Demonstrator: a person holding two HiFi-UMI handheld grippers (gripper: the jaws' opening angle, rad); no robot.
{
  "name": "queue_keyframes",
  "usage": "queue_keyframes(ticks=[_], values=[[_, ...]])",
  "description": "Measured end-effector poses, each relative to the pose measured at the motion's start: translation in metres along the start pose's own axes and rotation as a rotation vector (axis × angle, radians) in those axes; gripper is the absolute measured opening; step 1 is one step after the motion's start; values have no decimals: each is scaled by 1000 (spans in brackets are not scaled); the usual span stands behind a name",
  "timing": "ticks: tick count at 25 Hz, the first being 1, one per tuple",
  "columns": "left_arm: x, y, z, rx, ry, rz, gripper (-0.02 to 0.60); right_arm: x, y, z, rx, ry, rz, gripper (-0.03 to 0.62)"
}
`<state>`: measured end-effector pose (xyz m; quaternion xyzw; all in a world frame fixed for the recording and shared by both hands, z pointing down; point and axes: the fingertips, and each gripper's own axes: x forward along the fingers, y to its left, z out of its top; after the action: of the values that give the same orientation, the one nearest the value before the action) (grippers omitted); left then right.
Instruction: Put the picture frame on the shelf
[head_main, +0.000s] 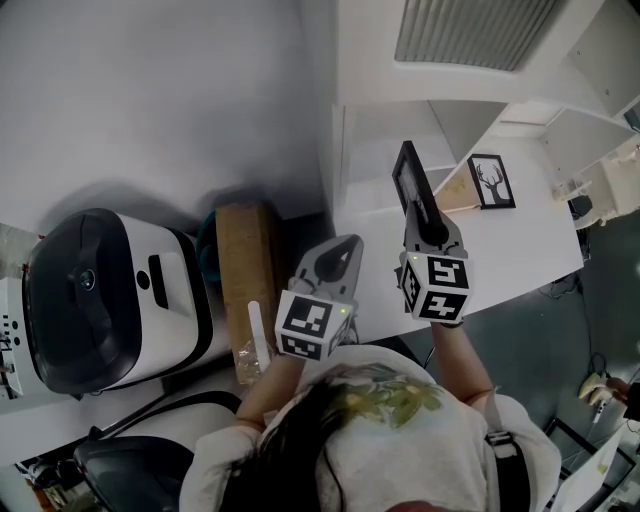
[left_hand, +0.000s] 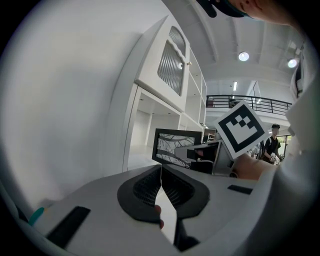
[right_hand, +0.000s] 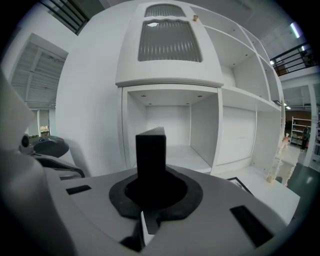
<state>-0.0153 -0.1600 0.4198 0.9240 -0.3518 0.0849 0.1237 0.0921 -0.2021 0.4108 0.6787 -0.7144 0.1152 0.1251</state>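
Observation:
My right gripper (head_main: 424, 212) is shut on a black picture frame (head_main: 411, 182), which stands upright and edge-on above the white counter (head_main: 520, 240). In the right gripper view the frame (right_hand: 150, 159) rises from the jaws in front of an open shelf compartment (right_hand: 170, 131). The left gripper (head_main: 343, 248) hovers just left of it, shut with nothing between its pads (left_hand: 150, 185). From the left gripper view the held frame (left_hand: 172, 147) shows its branch picture. A second black frame (head_main: 491, 181) with an antler picture lies flat on the counter to the right.
A white shelf unit with a slatted door (head_main: 470, 30) stands ahead. At the left are a black-and-white appliance (head_main: 100, 300) and a cardboard box (head_main: 246, 280). A small white figurine (right_hand: 276, 160) stands at the counter's far right.

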Motion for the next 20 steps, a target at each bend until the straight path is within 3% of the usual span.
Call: queue_keyframes(ticks=[20], values=[[20,4,7,-22,-1,55,31,33,-13,-5,-10,28,35,37]])
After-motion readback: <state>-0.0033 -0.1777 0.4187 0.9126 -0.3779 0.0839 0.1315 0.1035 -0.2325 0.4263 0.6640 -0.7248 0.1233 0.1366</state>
